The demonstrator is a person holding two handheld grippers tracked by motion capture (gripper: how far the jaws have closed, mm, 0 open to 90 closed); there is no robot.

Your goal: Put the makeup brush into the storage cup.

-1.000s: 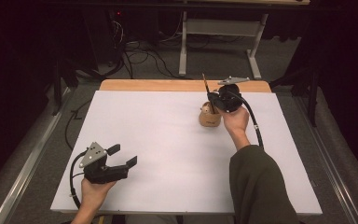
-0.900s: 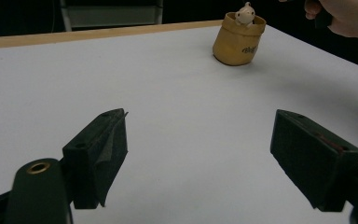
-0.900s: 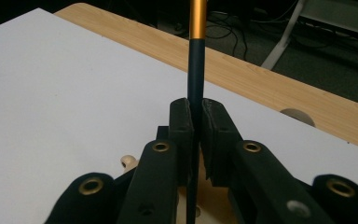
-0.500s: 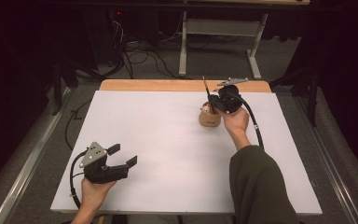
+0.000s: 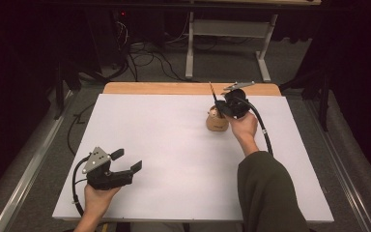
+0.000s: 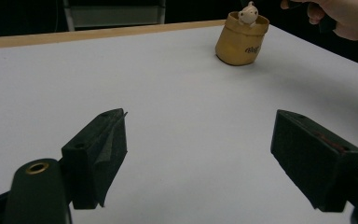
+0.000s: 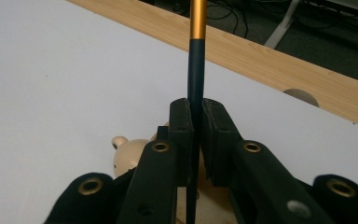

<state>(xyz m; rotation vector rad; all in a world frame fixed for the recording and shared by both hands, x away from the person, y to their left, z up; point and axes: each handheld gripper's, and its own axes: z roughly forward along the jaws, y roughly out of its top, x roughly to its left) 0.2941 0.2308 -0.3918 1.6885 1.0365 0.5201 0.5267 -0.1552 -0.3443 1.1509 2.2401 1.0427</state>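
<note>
A: From the high view, where was the pen [image 5: 211,92]?
B: Clamped upright between the closed fingers of the right gripper [image 5: 221,107], its upper end rising past the fingertips, directly over the tan holder [image 5: 217,121] on the white surface [image 5: 174,159]. The left gripper [image 5: 125,162] rested far from it with its fingers spread and nothing between them.

A: And the left gripper view?
B: Both fingers [image 6: 100,154] stood wide apart; the holder [image 6: 241,42] sat well beyond their tips, a small pale figure [image 6: 248,13] at its rim.

A: The right gripper view?
B: The fingers [image 7: 182,135] pinched the dark shaft [image 7: 195,74] below its gold band [image 7: 198,18]; the holder's figure [image 7: 128,156] lay just under them. I judged the pen light, stiff and smooth, so likely to slip or pivot; a mid-shaft hold suited it.
</note>
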